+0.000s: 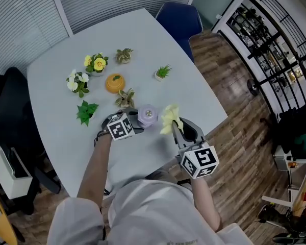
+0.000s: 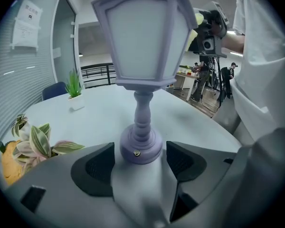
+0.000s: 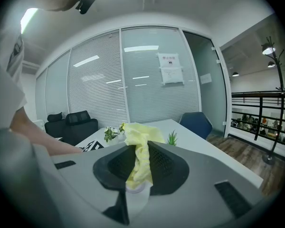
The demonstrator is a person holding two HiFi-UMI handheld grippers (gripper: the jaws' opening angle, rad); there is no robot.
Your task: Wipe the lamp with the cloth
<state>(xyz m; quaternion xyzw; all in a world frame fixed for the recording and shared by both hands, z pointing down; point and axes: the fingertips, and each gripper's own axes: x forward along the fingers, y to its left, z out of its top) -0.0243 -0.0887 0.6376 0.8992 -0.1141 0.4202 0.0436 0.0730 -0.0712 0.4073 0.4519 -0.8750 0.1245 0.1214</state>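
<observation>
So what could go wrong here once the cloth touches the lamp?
The lamp has a big head on a thin stem and small base, and the left gripper has its jaws apart either side of that base, not clamped, so a push from the cloth might tip it. A plant stands close to the lamp and could get knocked.

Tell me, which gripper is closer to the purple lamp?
The left. The left gripper has its jaws open on either side of the base of the lamp. The right gripper, shut on the yellow cloth, is beside the lamp, apart from it.
</observation>
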